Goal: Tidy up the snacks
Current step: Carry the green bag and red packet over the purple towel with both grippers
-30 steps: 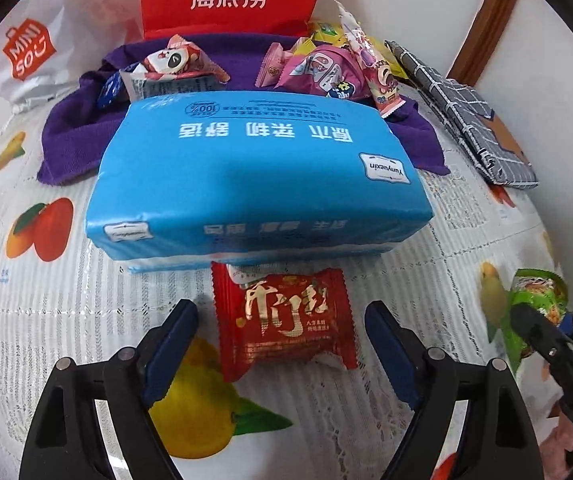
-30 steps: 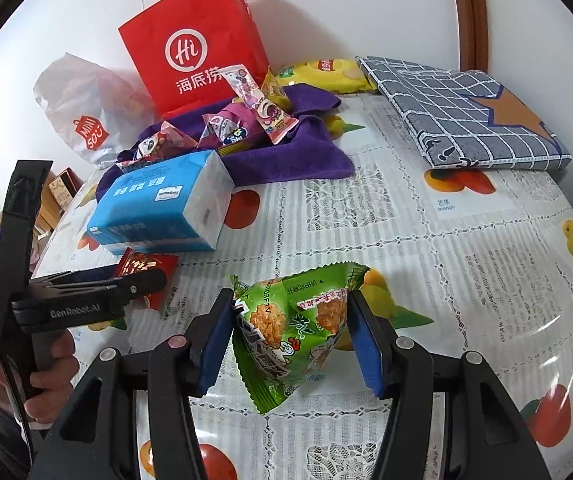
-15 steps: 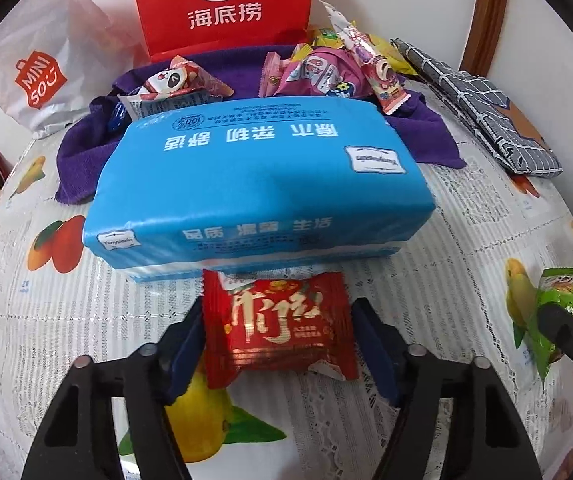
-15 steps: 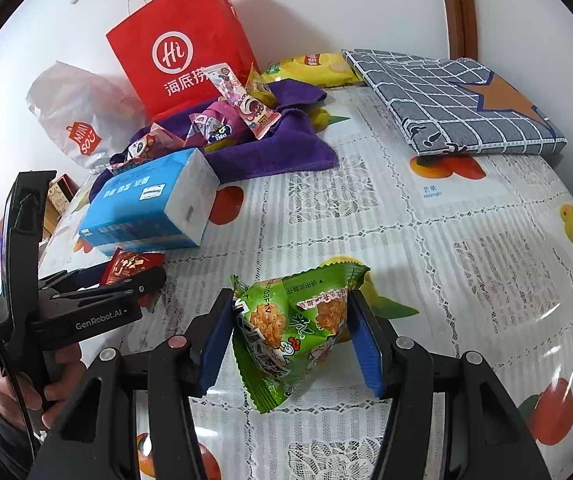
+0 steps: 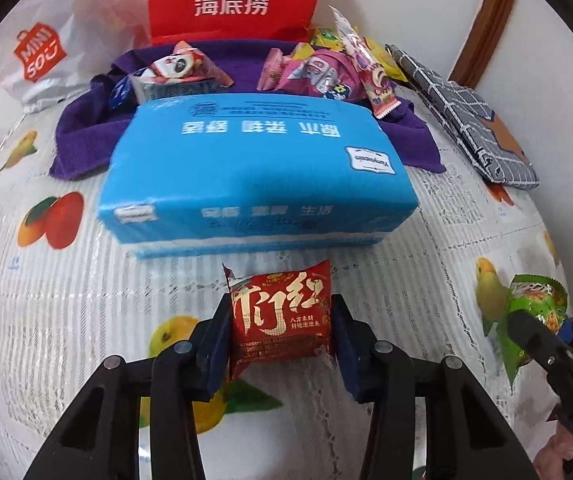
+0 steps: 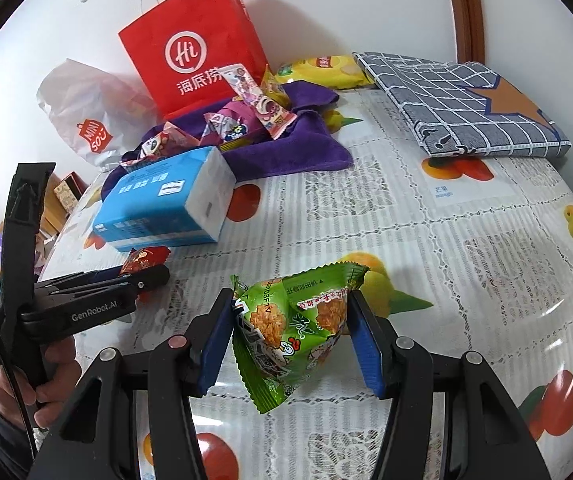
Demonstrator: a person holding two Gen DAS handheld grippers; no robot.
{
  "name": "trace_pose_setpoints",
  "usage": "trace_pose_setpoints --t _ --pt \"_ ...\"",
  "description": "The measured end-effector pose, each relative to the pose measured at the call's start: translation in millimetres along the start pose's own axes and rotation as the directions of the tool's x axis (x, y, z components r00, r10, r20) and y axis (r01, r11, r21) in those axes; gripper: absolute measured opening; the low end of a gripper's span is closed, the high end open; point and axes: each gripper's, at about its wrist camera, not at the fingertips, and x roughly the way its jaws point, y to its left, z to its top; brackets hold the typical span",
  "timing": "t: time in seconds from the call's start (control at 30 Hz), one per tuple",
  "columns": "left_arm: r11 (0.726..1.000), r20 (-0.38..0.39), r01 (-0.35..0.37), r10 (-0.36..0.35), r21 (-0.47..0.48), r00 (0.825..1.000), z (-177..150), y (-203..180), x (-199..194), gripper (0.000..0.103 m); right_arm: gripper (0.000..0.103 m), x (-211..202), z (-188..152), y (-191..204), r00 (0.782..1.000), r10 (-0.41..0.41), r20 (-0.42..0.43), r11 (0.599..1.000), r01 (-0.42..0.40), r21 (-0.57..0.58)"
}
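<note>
A red snack packet [image 5: 282, 316] with gold lettering lies on the fruit-print tablecloth, just in front of a blue tissue pack [image 5: 258, 176]. My left gripper [image 5: 281, 308] straddles the packet. Its jaws are closing, and both blue pads touch the packet's sides, which buckle slightly. In the right wrist view, my right gripper [image 6: 291, 308] is shut on a green snack packet [image 6: 294, 328], held tilted just above the cloth. That view also shows the left gripper [image 6: 150, 276] at the left, in a person's hand, with the red packet [image 6: 144, 258] at its tip.
Behind the tissue pack, a purple towel [image 5: 82, 152] holds several pink and red snack packets. A red paper bag [image 5: 234, 0] and a white plastic bag [image 5: 46, 52] stand against the wall. A yellow chip bag [image 6: 322, 70] and a grey checked cushion [image 6: 470, 104] lie at the far right.
The left gripper's jaws have come in from wide apart to touch both sides of the red packet. The right gripper still holds the green packet in the same place.
</note>
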Motion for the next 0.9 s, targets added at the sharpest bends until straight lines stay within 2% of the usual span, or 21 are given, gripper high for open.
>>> trace_pose_setpoints --t 0.4,0.9 --pt "0.999 0.032 0.041 -0.040 -0.034 0.999 -9 17 -37 0.044 0.056 -20 3 30 0.999 0.010 0.035 0.998 -0.008 -0.059" --pt "0.998 0.087 0.045 -0.041 -0.048 0.995 -14 34 -84 0.044 0.056 -46 11 67 0.997 0.001 0.073 0.995 0.006 -0.100"
